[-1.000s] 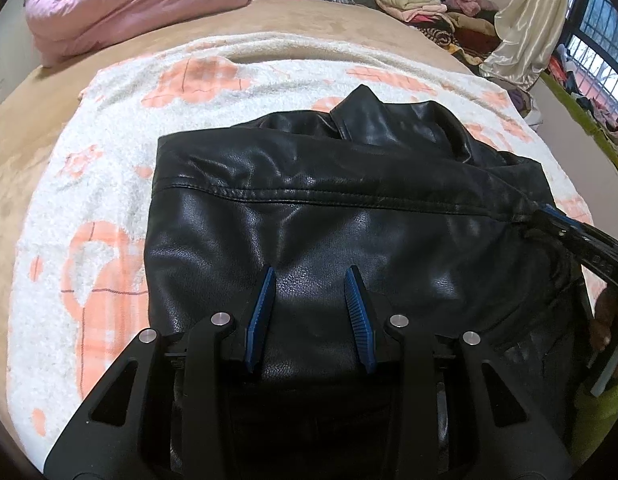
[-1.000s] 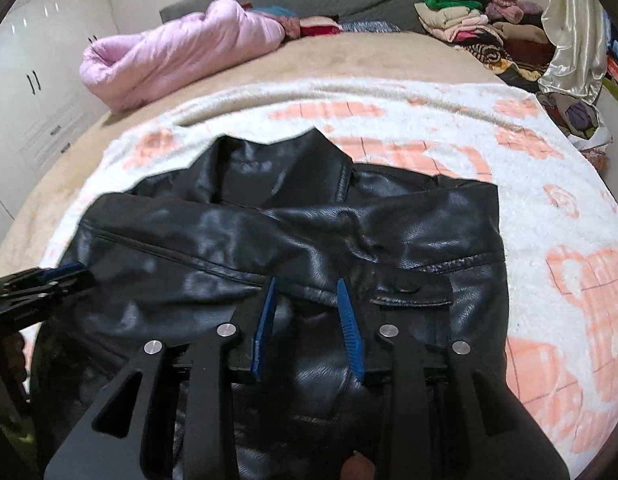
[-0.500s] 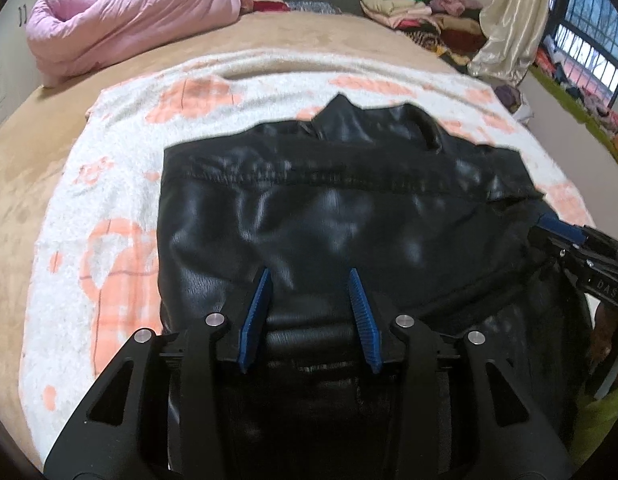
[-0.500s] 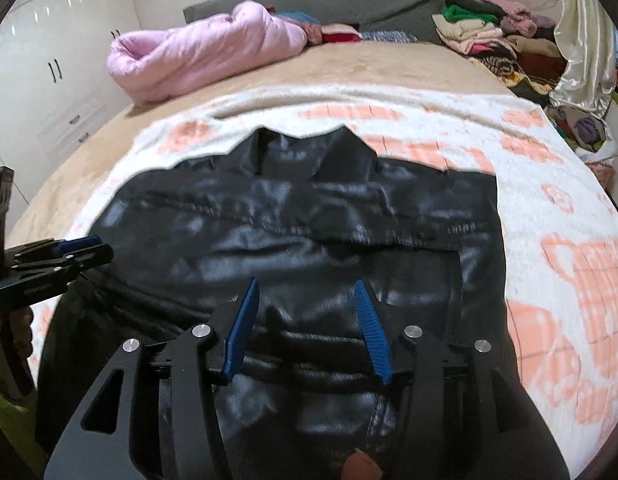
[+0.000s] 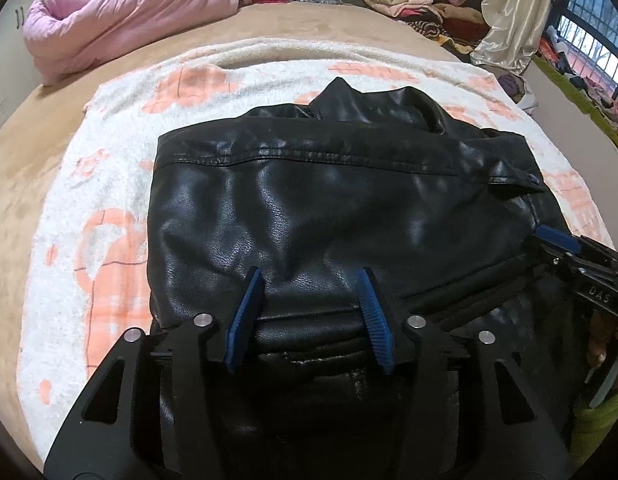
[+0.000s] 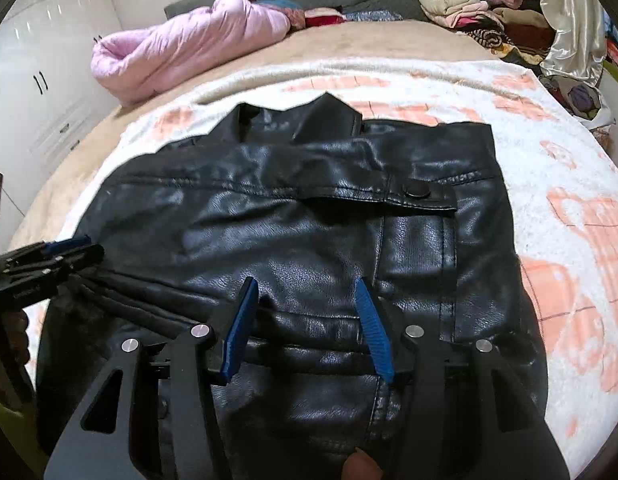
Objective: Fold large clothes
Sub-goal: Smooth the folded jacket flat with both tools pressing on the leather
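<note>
Jacket [image 5: 329, 208] lies flat on the blanket [image 5: 109, 240], collar at 12 o'clock, ready for folding. Left gripper [image 5: 309, 312] and right gripper [image 6: 305, 320] hover over its hem, jaws opening, gripping nothing.

Each black claw [image 5: 309, 312] has ribbed blue pads [image 5: 245, 316], silver screws [image 5: 203, 320], and triangular cut-outs.

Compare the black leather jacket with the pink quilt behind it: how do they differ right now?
The black leather jacket is shiny and spread flat on the white-and-orange blanket; the pink quilt is matte, puffy and bundled into a roll. The jacket lies near, just beyond both grippers' fingers; the quilt sits far back on the tan bedding. Neither is gripped.
</note>
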Tool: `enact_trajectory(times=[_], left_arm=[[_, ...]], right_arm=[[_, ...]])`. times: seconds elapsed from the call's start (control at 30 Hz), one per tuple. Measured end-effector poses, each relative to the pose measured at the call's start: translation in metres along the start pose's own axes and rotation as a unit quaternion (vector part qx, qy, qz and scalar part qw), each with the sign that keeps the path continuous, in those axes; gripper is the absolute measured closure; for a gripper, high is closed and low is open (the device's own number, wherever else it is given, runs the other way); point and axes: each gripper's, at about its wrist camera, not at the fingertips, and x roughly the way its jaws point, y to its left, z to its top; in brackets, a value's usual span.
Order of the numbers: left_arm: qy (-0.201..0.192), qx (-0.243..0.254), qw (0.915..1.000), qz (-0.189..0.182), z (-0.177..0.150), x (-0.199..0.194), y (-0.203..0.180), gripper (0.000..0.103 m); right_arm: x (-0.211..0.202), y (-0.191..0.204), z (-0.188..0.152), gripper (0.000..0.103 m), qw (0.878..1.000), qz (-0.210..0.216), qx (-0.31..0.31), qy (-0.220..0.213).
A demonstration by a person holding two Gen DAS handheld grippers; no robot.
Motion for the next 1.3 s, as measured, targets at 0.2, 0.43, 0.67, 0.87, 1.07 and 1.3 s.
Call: enact_trajectory(times=[0.2,0.43,0.67,0.87,1.07,1.3], left_arm=[[-0.012,-0.001,0.9999,-0.010,-0.001,-0.013,-0.002,0.045],[-0.029,0.000,0.9995,-0.008,-0.002,-0.027,-0.005,0.011],[-0.036,-0.003,0.9993,-0.013,-0.001,-0.034,-0.006,0.009],[-0.041,-0.004,0.9991,-0.009,-0.002,-0.039,-0.008,0.009],[-0.049,-0.001,0.9988,-0.004,-0.004,-0.046,-0.013,0.009],[-0.066,0.001,0.9978,0.004,-0.009,-0.063,-0.021,0.009]], right_arm=[[-0.019,0.002,-0.003,0.028,1.000,0.011,0.000,-0.022],[-0.033,-0.006,-0.003,0.013,0.999,0.007,0.016,-0.041],[-0.042,-0.009,-0.004,0.010,0.998,0.007,0.024,-0.051],[-0.058,-0.006,-0.003,0.008,0.997,0.014,0.026,-0.065],[-0.075,-0.005,-0.004,0.007,0.997,0.018,0.024,-0.076],[-0.099,-0.009,-0.009,0.006,0.996,0.019,0.022,-0.084]])
